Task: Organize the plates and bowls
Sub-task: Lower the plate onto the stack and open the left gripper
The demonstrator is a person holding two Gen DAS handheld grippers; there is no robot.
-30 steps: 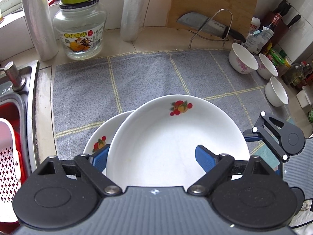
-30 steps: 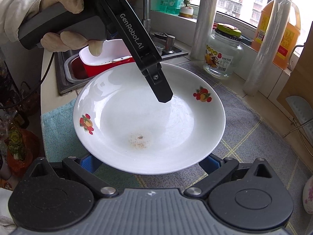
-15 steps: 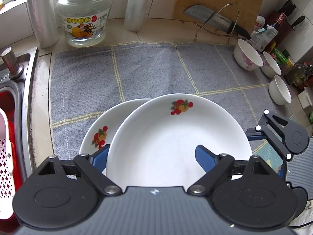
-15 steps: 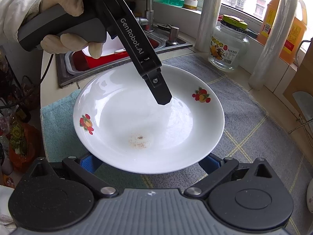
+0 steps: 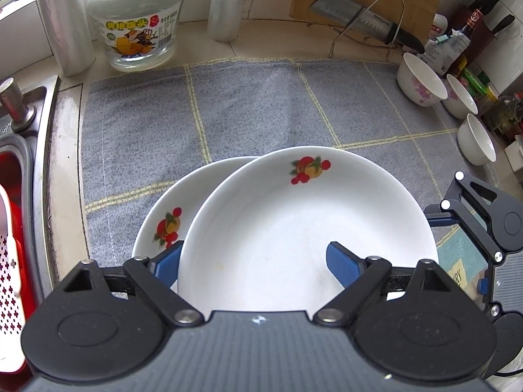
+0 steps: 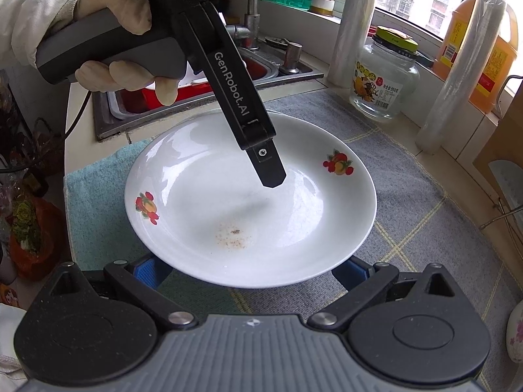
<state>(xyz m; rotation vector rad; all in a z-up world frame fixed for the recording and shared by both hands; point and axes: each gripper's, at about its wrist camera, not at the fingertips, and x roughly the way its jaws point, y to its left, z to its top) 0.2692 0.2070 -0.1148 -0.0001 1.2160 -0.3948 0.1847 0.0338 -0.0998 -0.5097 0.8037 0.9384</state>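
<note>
Just changed, left gripper (image 5: 255,261): nothing in the jaws. They stand half-parted as they did a second ago, astride the near-left rim of the upper plate (image 5: 304,222), with one pad outside it and one over the well.
Grip: released, I judge. From the right wrist its fingertip (image 6: 271,176) hangs above the china, with its shadow lying apart from it.
Underneath: the lower plate (image 5: 170,202) peeks out to the left, and slightly more of its far rim shows than a second ago.
Right gripper (image 6: 248,271): spread wide and unclenched, pads tucked below the upper plate's near rim.
Beyond: three bowls (image 5: 421,81), well apart at the far right of the mat (image 5: 245,107).
Meaning: the plates look stacked but off-centre. Squaring them up, then gathering the bowls, seems to be what is left.
</note>
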